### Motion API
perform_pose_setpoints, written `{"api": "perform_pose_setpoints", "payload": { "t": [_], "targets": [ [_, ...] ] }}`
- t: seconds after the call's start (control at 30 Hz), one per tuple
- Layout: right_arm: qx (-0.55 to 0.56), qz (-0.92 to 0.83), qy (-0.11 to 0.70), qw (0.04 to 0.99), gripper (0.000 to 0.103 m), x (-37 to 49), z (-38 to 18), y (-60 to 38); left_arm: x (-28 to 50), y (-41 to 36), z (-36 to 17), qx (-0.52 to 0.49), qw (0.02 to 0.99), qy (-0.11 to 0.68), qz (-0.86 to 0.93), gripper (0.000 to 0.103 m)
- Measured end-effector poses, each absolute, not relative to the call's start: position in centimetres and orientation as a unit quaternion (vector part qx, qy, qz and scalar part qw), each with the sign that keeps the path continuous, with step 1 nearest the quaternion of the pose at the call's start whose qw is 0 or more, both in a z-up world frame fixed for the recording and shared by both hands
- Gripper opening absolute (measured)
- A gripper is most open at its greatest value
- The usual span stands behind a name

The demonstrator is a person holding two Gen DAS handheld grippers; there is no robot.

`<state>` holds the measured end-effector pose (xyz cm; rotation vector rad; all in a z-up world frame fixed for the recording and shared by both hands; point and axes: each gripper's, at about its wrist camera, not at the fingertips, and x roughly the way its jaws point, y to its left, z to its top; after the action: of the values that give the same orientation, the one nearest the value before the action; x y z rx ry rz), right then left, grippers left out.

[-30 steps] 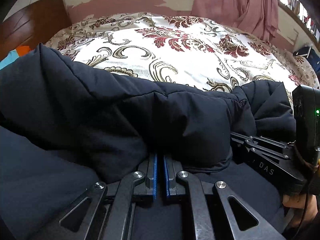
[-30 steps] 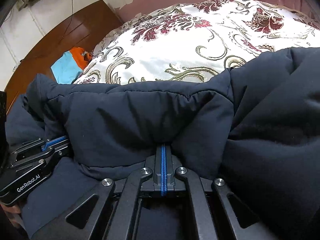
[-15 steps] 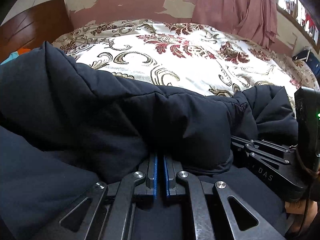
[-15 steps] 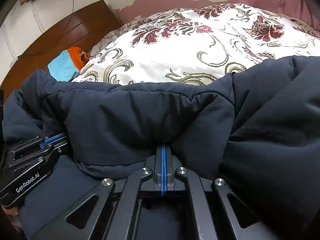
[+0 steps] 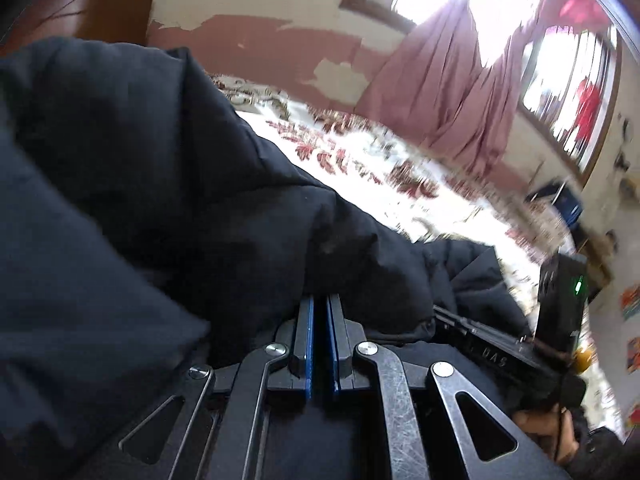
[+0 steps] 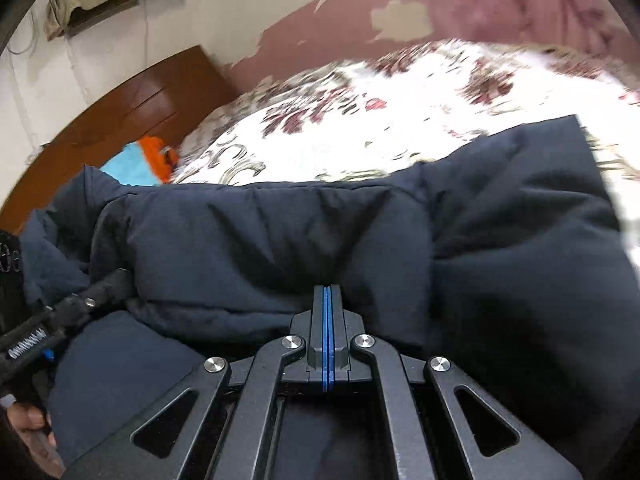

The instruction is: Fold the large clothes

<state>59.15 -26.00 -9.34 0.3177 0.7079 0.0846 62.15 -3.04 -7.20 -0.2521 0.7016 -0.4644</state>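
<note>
A dark navy padded jacket (image 5: pixel 160 200) is bunched over the bed and fills the lower half of both views. My left gripper (image 5: pixel 319 300) is shut on a thick fold of it, and the fabric bulges over the blue pads. In the right wrist view the same jacket (image 6: pixel 280 240) swells above my right gripper (image 6: pixel 327 289). Its blue pads still pinch the fabric edge while its jaws are opening slightly. Each gripper also appears in the other's view, with its tips buried in the jacket: the right gripper (image 5: pixel 440 314) and the left gripper (image 6: pixel 120 276).
The bed carries a white cover with a red and gold floral pattern (image 6: pixel 360 128). A brown wooden headboard (image 6: pixel 120 120) stands at the left, with an orange and blue cloth (image 6: pixel 148 160) beside it. Pink curtains (image 5: pixel 460 92) and a bright window (image 5: pixel 568 80) lie beyond.
Both grippers have swung upward with the jacket fold still in them. The left view has rolled and now shows the wall, curtain and window. The picture is blurred by the motion.
</note>
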Motion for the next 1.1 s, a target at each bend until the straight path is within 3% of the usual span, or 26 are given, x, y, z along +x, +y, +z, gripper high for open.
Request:
{"api": "perform_pose_setpoints", "payload": {
  "t": [0.07,0.1,0.13,0.2,0.27,0.33,0.37,0.43,0.53,0.9,1.1],
  "targets": [
    [0.145,0.021,0.343,0.928,0.019,57.9,-8.4,-26.0,61.8,-2.2,-7.1,-0.145,0.904,0.329,-0.232,0.008],
    [0.135,0.012,0.341,0.930,0.033,57.1,-7.8,-25.8,61.5,-1.9,-6.9,-0.153,0.903,0.327,-0.232,0.009],
    [0.119,-0.004,0.337,0.934,0.055,56.3,-7.1,-25.5,61.2,-1.6,-6.7,-0.159,0.904,0.327,-0.226,0.009],
    [0.102,-0.008,0.320,0.942,0.075,54.8,-5.9,-25.2,60.4,-1.0,-6.0,-0.161,0.910,0.322,-0.204,0.009],
    [0.088,-0.005,0.304,0.949,0.075,53.4,-4.7,-25.1,59.2,-0.6,-5.3,-0.159,0.917,0.313,-0.189,0.016],
    [0.074,-0.008,0.289,0.955,0.075,52.0,-3.5,-25.1,57.6,-0.4,-4.5,-0.151,0.926,0.301,-0.170,0.045],
    [0.072,-0.009,0.285,0.956,0.075,51.5,-3.1,-25.2,56.6,-0.2,-4.1,-0.149,0.931,0.291,-0.161,0.053],
    [0.073,-0.011,0.283,0.956,0.078,50.5,-2.3,-25.4,54.7,-0.2,-3.1,-0.146,0.937,0.270,-0.166,0.080],
    [0.079,-0.006,0.277,0.958,0.080,48.4,-1.2,-25.6,51.9,-0.5,-1.4,-0.124,0.947,0.252,-0.156,0.093],
    [0.075,0.034,0.236,0.968,0.099,39.5,3.5,-25.5,42.3,-0.6,4.2,-0.053,0.967,0.226,-0.105,0.102],
    [0.060,0.057,0.223,0.971,0.100,35.3,5.8,-25.2,36.8,-0.6,6.2,-0.037,0.973,0.211,-0.086,0.103]
  ]
}}
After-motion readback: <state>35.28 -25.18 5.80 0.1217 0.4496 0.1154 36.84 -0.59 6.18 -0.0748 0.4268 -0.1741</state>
